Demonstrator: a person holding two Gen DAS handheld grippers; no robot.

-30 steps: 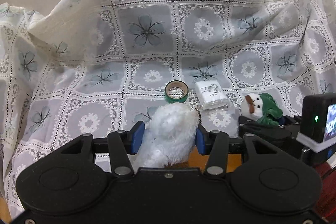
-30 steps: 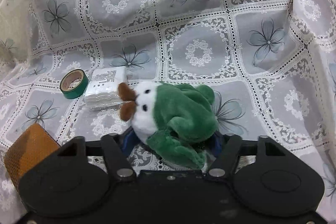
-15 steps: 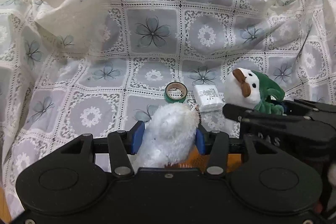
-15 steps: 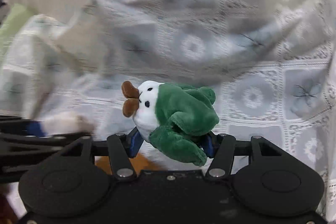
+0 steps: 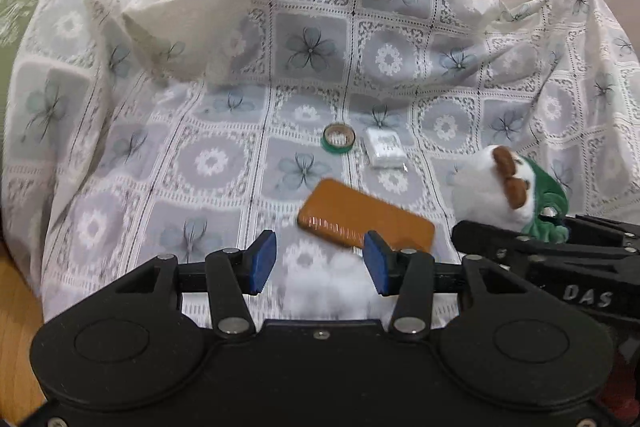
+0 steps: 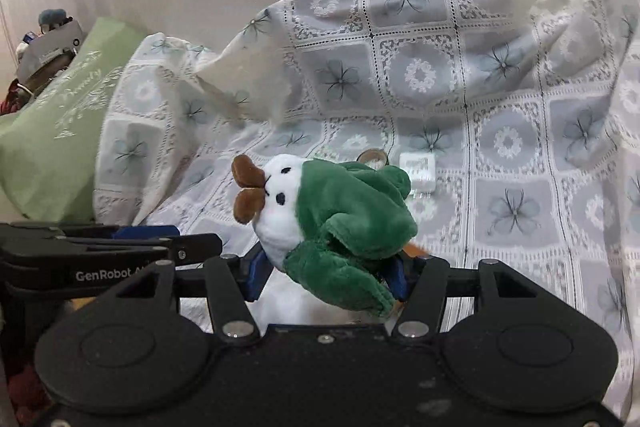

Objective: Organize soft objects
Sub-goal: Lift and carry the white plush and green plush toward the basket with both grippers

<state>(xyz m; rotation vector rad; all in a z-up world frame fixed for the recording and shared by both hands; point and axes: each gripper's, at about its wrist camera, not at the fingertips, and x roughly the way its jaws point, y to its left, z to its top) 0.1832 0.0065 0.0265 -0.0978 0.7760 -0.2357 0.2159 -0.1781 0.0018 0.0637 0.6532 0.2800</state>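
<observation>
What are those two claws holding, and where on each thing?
The right gripper pinches the green plush bird at its lower body; the left gripper grips a white fluffy toy by its sides.

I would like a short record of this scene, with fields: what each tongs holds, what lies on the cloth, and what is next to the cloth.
left tongs: shut on the white fluffy toy, which looks blurred
right tongs: shut on the green and white plush bird, lifted off the cloth
lying on the patterned cloth: orange flat case, green tape roll, white packet
tape roll and packet: side by side, farther back than the case
next to the cloth: green pillow
</observation>
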